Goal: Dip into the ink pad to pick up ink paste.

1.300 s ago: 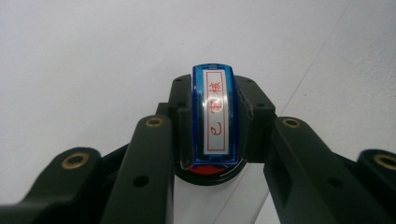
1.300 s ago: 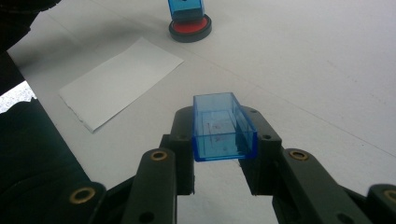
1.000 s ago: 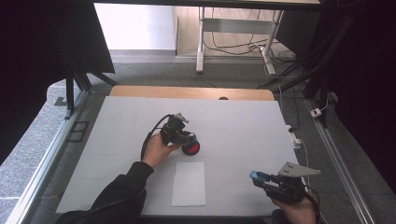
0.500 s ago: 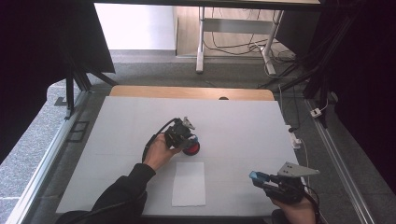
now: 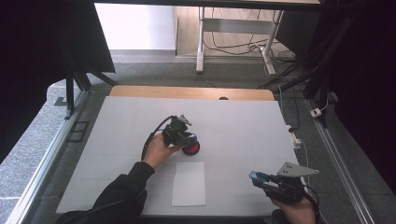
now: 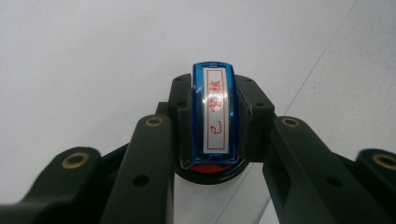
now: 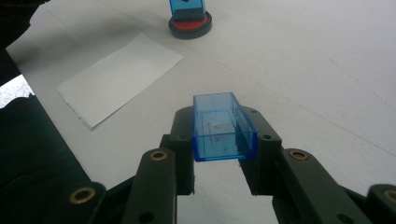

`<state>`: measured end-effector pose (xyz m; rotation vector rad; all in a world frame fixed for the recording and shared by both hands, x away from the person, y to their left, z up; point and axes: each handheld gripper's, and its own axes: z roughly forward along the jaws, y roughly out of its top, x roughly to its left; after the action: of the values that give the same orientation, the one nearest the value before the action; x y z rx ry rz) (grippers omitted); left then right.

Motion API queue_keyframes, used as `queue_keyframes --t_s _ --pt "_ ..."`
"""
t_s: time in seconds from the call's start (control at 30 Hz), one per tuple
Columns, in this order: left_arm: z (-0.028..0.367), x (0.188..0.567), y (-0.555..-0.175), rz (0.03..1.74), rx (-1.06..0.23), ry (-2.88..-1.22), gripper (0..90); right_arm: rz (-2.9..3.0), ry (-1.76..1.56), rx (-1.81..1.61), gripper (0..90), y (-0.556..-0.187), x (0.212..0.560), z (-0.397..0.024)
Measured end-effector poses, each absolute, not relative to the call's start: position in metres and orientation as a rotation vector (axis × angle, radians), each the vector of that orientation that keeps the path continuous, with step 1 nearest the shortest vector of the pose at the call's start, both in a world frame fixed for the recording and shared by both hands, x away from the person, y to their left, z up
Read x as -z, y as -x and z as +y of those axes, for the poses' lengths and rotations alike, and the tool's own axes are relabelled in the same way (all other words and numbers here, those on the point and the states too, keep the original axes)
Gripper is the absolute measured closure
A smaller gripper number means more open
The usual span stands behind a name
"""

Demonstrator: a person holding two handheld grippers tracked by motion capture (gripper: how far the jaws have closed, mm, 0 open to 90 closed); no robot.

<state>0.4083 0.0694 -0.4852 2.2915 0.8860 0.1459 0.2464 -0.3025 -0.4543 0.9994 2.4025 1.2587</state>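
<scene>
Gripping a blue stamp (image 6: pixel 214 116) between its two black jaws, left tool (image 5: pixel 186 136) near the middle of the white surface (image 5: pixel 243 121), clenched on the stamp's clear blue body. Stamp standing upright on a round black ink pad with a red centre (image 5: pixel 191 149), its base pressed into the red; red characters inside a red frame readable on the white label along its top in the left gripper view. Pad resting flat on the surface, just beyond the far edge of a white sheet of paper (image 5: pixel 188 183), not touching it as seen from the high view. Person's left hand (image 5: pixel 159 148) wrapped around the tool body, dark sleeve running back toward the near edge of the surface, black cable looping off to the left.

Holding a clear blue cap (image 7: pixel 223 128), right tool (image 5: pixel 259 179) low at the near right of the surface, well apart from the stamp and pad. Jaws clamped on the cap's two long sides, open hollow end turned toward the camera in the right gripper view, faint red smudges inside. Beyond it in that view, paper lying flat to the left, pad and lower part of the stamp farther off at the top.
</scene>
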Motion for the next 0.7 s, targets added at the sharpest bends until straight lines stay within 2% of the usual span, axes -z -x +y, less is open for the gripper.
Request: queue_keyframes --t_s 0.2,0.5,0.7 --pt "0.075 0.487 -0.413 0.906 -0.091 -2.255 71.4 2.406 -0.997 -1.262 68.5 -0.247 0.455 -0.302" --pt "0.066 0.487 -0.400 0.859 -0.221 -2.289 71.4 2.407 -0.992 -1.260 68.5 -0.247 0.455 -0.301" --pt "0.068 0.488 -0.401 0.859 -0.214 -2.270 71.2 2.408 -0.987 -1.261 68.5 -0.246 0.455 -0.302"
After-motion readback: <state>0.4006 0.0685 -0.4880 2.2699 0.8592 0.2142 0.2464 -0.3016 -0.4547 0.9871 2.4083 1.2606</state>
